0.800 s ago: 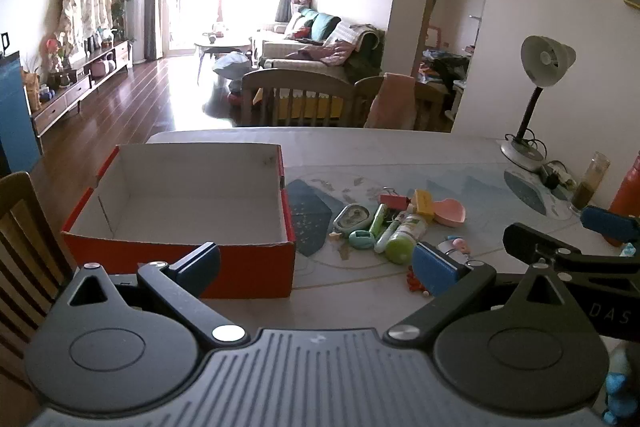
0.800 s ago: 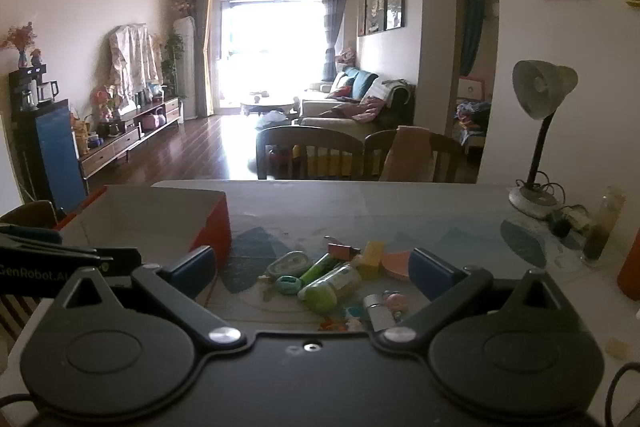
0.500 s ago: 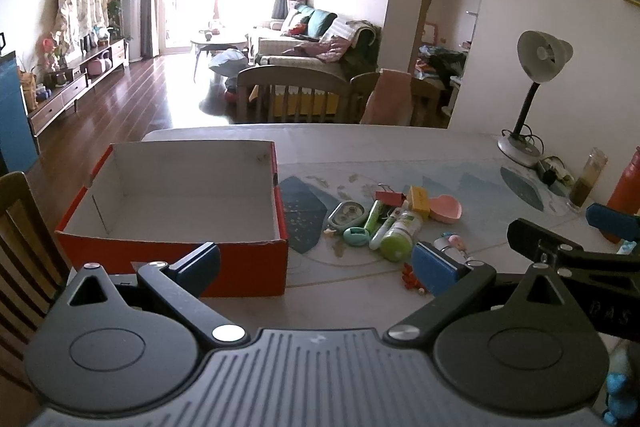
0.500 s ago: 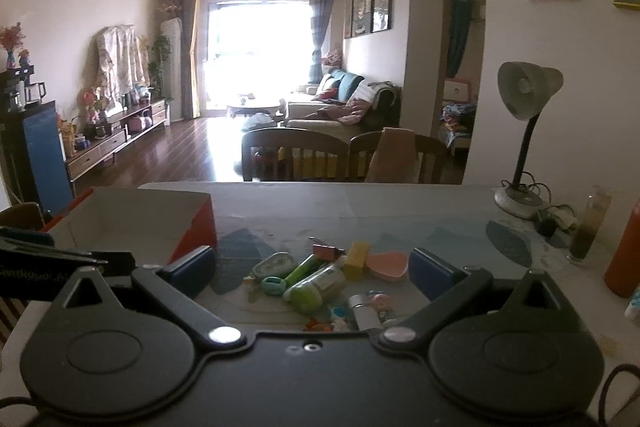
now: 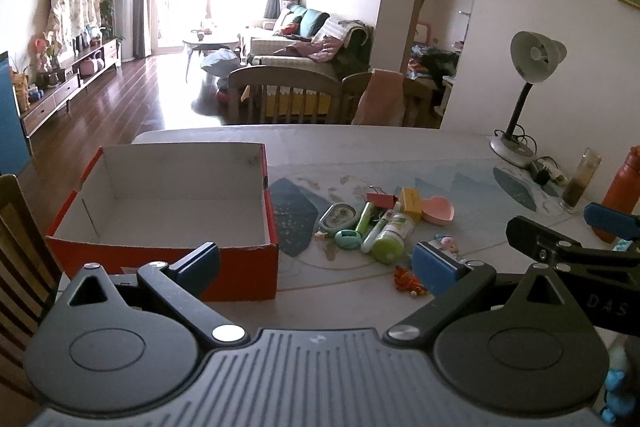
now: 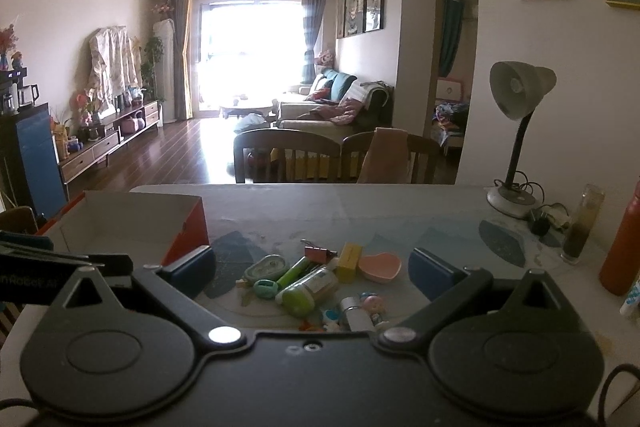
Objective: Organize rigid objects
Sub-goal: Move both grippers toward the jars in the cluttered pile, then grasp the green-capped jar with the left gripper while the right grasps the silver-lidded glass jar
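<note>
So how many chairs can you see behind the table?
2. One wooden chair stands at the table's far edge, and a second chair beside it on the right has a pink cloth draped over it. Others may be hidden.

Left gripper [image 5: 316,263] jaws wide apart, nothing between them; red cardboard box [image 5: 240,271] empty; small items [image 5: 384,223] clustered beside it.

Daylight floods in from the far window [image 6: 250,55], blown out to white, with glare on the wooden floor [image 5: 160,95]. Fisheye bending curves the edges; the near tabletop [image 6: 360,211] stays dimmer yet sharp.
</note>
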Demonstrator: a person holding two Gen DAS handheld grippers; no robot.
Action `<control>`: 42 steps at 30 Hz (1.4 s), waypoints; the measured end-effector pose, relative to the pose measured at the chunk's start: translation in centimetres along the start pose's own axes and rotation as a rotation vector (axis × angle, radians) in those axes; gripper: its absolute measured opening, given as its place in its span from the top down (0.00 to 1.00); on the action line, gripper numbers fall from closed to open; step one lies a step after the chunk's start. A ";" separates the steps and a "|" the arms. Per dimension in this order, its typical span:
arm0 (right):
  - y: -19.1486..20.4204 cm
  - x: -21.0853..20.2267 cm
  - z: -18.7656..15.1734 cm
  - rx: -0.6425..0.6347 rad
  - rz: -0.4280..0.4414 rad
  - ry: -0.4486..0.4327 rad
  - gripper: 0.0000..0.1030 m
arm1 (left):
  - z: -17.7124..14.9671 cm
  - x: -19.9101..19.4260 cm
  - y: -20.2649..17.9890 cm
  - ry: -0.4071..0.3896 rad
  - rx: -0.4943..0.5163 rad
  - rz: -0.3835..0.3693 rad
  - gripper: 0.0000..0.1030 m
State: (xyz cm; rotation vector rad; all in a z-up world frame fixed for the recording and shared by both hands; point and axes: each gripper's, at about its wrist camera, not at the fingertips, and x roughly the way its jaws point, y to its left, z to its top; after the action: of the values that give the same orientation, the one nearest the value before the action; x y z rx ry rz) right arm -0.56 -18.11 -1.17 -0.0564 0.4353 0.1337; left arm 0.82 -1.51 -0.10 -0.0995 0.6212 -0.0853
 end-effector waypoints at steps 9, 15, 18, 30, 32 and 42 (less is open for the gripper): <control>-1.8 1.1 -0.1 0.009 0.000 0.050 0.01 | 0.0 2.0 -0.6 0.056 -0.031 -0.036 0.00; -3.6 2.8 -0.6 0.007 0.014 0.089 0.01 | 0.2 4.3 -1.8 0.100 -0.040 -0.053 0.00; -4.9 4.2 -0.8 -0.004 0.033 0.114 0.01 | 0.6 5.8 -2.6 0.116 -0.037 -0.054 0.00; -9.3 11.3 -2.7 -0.063 0.124 0.230 0.20 | 2.4 13.6 -7.1 0.145 -0.018 0.018 0.00; -9.7 12.3 -3.0 -0.078 0.146 0.251 0.21 | 2.5 14.8 -7.7 0.154 -0.016 0.021 0.00; -10.9 16.1 -4.4 -0.113 0.252 0.349 0.33 | 2.0 20.7 -9.8 0.228 0.028 0.046 0.01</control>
State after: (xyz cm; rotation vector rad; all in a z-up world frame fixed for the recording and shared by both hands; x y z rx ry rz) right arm 13.64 -27.41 -11.65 -0.1374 0.7826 0.4000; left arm 18.29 -13.41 -9.23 -0.0486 0.8497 -0.0614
